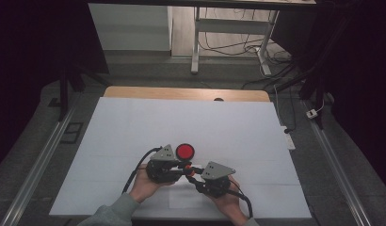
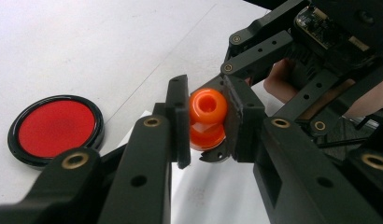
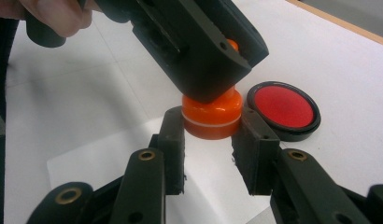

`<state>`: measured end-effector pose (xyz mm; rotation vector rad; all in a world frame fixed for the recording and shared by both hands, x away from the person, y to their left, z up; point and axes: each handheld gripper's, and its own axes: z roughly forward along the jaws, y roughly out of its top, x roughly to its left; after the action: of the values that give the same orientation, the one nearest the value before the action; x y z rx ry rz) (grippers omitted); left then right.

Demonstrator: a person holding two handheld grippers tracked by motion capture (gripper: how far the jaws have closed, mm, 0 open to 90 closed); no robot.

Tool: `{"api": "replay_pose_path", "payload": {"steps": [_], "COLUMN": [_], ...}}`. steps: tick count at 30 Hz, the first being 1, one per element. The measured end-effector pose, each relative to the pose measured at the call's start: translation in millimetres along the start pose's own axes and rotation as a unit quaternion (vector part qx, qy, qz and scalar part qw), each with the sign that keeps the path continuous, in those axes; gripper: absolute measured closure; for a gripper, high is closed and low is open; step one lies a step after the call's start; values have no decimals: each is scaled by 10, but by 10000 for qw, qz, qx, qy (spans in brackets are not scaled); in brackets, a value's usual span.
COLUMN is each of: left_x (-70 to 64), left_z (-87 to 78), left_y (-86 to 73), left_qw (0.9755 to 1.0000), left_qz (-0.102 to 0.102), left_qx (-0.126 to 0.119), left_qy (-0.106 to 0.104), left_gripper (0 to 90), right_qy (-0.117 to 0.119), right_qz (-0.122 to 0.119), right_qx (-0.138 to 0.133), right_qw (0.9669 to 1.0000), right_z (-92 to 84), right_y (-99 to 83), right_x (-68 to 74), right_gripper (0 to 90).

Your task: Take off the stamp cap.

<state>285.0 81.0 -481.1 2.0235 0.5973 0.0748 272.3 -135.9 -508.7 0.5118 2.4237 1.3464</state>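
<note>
On the white worktop [image 1: 134, 127], the left tool [image 2: 206, 121] and right tool [image 3: 210, 140] meet near its front edge, both pinching one small orange bottle-shaped piece [image 2: 207, 119]. A red disc [image 1: 185, 151] lies just beside them.
</note>
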Motion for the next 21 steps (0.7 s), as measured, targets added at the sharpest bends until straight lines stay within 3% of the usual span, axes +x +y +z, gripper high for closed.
{"api": "replay_pose_path", "payload": {"steps": [5, 21], "left_x": [8, 13], "left_z": [-5, 0], "left_y": [1, -1], "left_qw": [10000, 10000], "left_qz": [-30, -49], "left_qx": [-12, 7], "left_qy": [-26, -48], "left_gripper": [730, 730], "right_qy": [30, 54], "right_qz": [97, -50], "right_qx": [-56, 4], "right_qw": [9999, 10000], "right_z": [2, -1], "right_y": [-3, 1], "right_x": [-5, -18], "right_gripper": [647, 647]}}
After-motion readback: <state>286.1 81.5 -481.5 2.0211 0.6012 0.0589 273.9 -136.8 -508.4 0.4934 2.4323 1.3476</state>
